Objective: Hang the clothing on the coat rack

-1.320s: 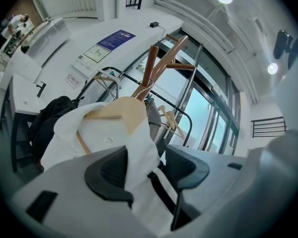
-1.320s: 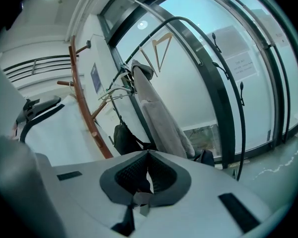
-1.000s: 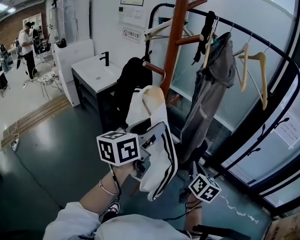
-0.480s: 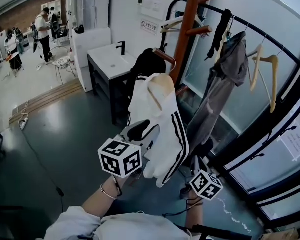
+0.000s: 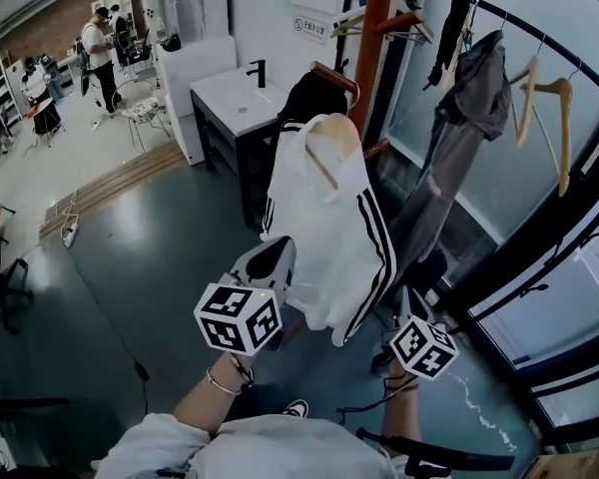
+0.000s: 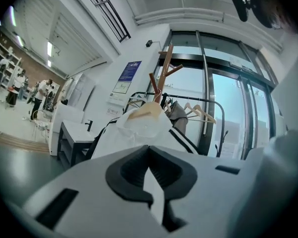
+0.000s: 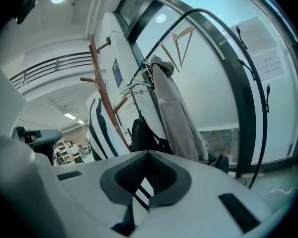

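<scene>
Looking down in the head view, the white striped jacket [image 5: 329, 218] hangs on a wooden hanger [image 5: 331, 133] hooked at a peg of the coat rack [image 5: 377, 38], with the left tool [image 5: 270, 267] and right tool [image 5: 397, 305] at its bottom corners. Left gripper view: jaws just snapped closed, white fabric pinched between. Right gripper view: that tool's clamped on the striped hem too.

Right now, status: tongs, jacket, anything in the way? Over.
Left tongs just closed on white jacket hem. Right tongs shut on striped edge. Jacket on hanger at coat rack. Black garment close behind.
</scene>
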Tool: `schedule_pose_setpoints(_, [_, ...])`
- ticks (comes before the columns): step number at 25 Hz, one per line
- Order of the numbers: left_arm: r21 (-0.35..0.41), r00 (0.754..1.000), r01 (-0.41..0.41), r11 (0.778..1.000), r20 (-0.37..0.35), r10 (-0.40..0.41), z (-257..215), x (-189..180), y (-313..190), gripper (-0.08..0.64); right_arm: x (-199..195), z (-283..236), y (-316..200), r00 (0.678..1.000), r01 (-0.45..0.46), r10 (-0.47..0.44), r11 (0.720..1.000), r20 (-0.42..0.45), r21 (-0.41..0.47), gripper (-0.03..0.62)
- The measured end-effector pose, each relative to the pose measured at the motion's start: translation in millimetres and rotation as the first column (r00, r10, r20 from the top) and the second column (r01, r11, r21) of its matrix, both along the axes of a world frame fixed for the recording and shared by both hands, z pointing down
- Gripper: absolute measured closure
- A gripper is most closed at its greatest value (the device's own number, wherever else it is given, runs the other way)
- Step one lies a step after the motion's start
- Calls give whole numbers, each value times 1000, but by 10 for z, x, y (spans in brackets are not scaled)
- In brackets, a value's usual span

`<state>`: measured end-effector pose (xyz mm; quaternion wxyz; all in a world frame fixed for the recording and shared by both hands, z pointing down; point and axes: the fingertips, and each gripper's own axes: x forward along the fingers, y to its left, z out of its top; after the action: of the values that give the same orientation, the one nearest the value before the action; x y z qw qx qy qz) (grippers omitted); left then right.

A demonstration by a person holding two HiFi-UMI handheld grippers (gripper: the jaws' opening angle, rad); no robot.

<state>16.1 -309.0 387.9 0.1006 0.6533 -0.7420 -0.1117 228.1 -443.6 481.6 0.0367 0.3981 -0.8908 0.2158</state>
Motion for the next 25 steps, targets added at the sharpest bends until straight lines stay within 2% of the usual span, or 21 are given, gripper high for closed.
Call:
schedule_pose_setpoints(3, [-43,999,24,999,43,-23,131,-80,-23,551,-25,17,49,1000,-15,15,1000,-17,-2,569])
schedule_pose_setpoints(6, [-64,998,7,998,60,-3,206,-176,-22,551,-65,-35,115,998,-50,51,999,-37,8,569])
schedule_pose_setpoints(11, [-98,996,-75,992,40,79,314,-281,-23,552,-142,-111,188,993,-102,102,995,-62,7,569])
schedule_pose_setpoints(16, [-132,987,-157,979,16,161,496,-235,-127,552,-5,-66,244,980,-190,190,982,-55,-2,569])
schedule_pose_setpoints(21, [-129,976,-214,968,17,218,491,-185,-201,552,0,21,313,971,-229,226,973,-72,-28,569])
schedule_pose_setpoints(25, [-140,972,-231,963,-1,233,562,-204,-205,552,-52,48,389,965,-219,216,976,-150,-4,570])
